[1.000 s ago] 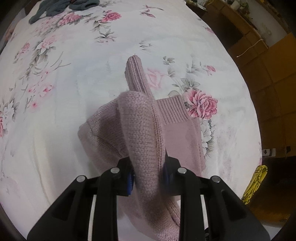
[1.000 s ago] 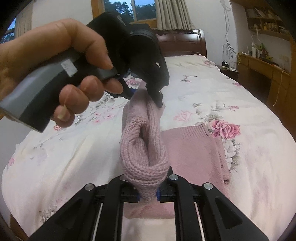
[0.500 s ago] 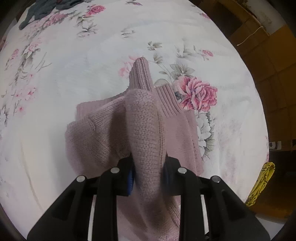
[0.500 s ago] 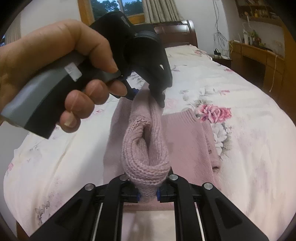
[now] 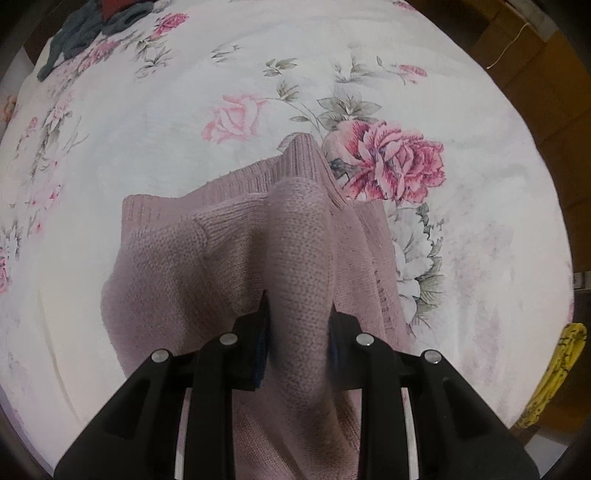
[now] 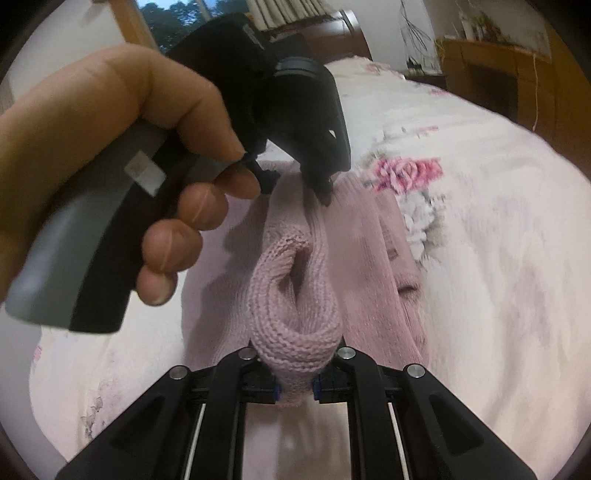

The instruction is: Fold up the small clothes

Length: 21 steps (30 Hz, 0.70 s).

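Now the sweater (image 5: 295, 258) lies mostly on the bed (image 5: 147, 129), its lifted fold lower and further over the body than 1 second ago, so the fold-over looks nearly laid. The left gripper (image 5: 297, 325) has its fingers pinching a knit ridge; the right gripper (image 6: 295, 384) pinches a rolled bunch. A hand (image 6: 110, 147) holds the left tool. Open sheet surrounds the sweater; the bed's right edge is near, dark clothes (image 5: 85, 33) well apart.

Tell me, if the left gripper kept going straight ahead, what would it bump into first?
Probably the pink sweater it already pinches, spread just ahead of the left gripper, then the flowery bedsheet underneath. Depth is hard to judge.
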Available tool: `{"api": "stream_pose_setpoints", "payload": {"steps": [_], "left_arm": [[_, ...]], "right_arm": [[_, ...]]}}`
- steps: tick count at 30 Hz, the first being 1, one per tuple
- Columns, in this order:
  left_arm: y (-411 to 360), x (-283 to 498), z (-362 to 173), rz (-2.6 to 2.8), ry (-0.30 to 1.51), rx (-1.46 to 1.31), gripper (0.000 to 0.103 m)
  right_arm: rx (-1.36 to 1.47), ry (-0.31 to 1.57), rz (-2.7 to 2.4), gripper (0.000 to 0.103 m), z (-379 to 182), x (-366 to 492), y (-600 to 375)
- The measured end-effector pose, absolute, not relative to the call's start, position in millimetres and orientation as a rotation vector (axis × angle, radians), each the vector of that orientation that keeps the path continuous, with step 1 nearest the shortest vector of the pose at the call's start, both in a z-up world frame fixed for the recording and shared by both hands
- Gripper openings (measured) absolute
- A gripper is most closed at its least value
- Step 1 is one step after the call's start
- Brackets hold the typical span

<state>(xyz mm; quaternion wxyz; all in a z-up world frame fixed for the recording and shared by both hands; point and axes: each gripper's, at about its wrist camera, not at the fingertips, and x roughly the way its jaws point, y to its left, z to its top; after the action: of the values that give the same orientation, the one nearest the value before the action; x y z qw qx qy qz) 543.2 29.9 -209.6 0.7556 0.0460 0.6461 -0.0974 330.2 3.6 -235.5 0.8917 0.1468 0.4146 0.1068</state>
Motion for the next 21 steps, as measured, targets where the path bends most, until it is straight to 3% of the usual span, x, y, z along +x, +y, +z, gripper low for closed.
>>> {"api": "stream_pose_setpoints", "payload": {"steps": [10,15,21], "left_arm": [[11,532,-230,-0.192,1.323,0.057,0.030],[20,527,-226,-0.342,1.222,-0.110,0.059],[62,529,-218,-0.452,1.189,-0.345,0.064]], "right_arm": [[0.553,0.996,0.297,0.011,-279,344,-44],[0.666,1.057,0.356,0.011,-299,354,-63],[0.773,1.119,0.461,0.011,-317,367,-78]]}}
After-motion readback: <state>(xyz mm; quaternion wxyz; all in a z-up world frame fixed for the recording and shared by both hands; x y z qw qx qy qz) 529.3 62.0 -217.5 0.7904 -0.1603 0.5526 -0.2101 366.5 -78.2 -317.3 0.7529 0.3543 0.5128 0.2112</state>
